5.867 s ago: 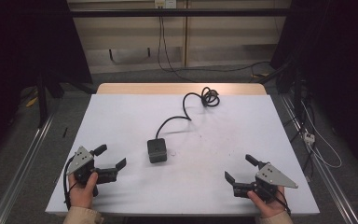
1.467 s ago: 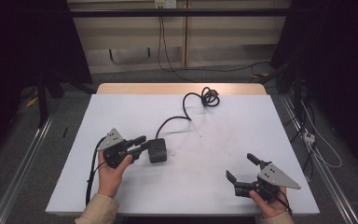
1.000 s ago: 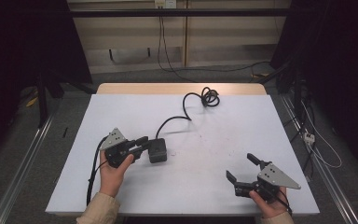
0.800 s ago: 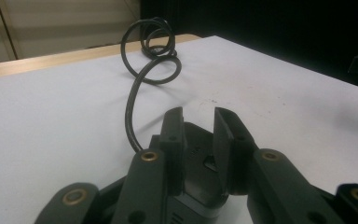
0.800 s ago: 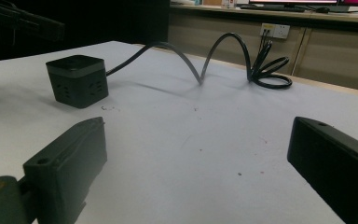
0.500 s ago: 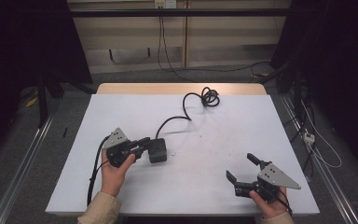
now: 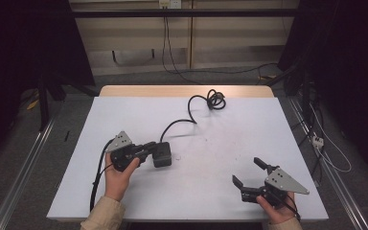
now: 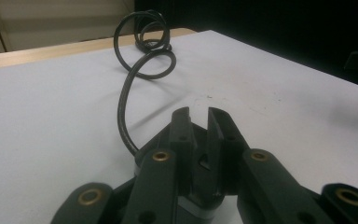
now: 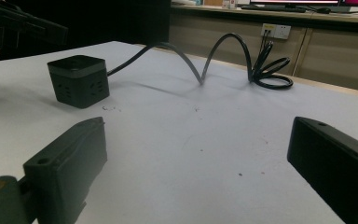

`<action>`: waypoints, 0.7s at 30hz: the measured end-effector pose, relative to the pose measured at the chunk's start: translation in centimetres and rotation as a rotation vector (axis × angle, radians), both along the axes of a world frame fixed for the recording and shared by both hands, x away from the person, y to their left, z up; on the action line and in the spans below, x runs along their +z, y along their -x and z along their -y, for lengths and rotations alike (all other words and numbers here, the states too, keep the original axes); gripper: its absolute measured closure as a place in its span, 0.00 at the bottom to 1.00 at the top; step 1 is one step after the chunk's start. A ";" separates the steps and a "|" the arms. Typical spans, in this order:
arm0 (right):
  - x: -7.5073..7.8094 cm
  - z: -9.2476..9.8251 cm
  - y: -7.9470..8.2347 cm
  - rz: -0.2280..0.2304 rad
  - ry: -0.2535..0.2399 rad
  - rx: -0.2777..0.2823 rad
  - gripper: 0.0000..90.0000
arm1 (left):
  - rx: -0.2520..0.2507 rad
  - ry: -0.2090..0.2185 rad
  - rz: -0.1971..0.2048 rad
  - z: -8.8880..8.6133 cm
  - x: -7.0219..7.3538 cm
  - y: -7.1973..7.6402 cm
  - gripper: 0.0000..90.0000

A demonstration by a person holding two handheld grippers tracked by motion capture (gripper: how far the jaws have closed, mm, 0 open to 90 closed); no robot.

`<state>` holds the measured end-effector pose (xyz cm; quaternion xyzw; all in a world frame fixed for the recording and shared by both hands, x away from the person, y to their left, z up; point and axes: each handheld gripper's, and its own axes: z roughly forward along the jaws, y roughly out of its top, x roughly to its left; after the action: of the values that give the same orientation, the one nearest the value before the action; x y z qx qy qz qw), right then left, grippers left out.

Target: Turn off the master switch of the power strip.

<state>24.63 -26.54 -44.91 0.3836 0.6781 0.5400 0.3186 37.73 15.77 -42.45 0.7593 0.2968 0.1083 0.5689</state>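
White table (image 7: 124, 120) top, dark room around it, wall sockets and loose wires on the floor behind.

Change: left gripper (image 7: 146, 151) started at the near-left corner of the table and has come up to the black power cube (image 7: 162, 154), which sits left of table centre. Its jaws have just been closing. In the left gripper view they stand almost together, a thin slit between the tips, right up against the cube's top edge. High view shows the tips touching the cube's left side. Can't tell whether the pads pinch an edge of the cube or just rest against it. The cube itself has not shifted from its spot.

My read: this is the grab step on the cube. If the pinch holds, lift or drag comes next, and the cord will pull against it.

Right gripper (image 7: 250, 178) sits near the right front corner, well apart from the cube, jaws spread wide, nothing between them. Hand has not moved.

Count:
- power cube: one
- black cord (image 7: 191, 112): one, runs from the cube toward the far edge, arches up once, ends in a coil (image 7: 214, 99) near the far edge
- grippers: two, one per hand
- table: one
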 end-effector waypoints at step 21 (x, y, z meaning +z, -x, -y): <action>0.0 0.0 0.0 0.003 0.000 0.002 0.05 | -0.031 -0.005 -0.014 0.6 0.1 -0.1 1.00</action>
<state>24.63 -26.56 -44.86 0.3820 0.6780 0.5409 0.3191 37.81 15.17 -42.39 0.7660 0.2884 0.0950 0.5665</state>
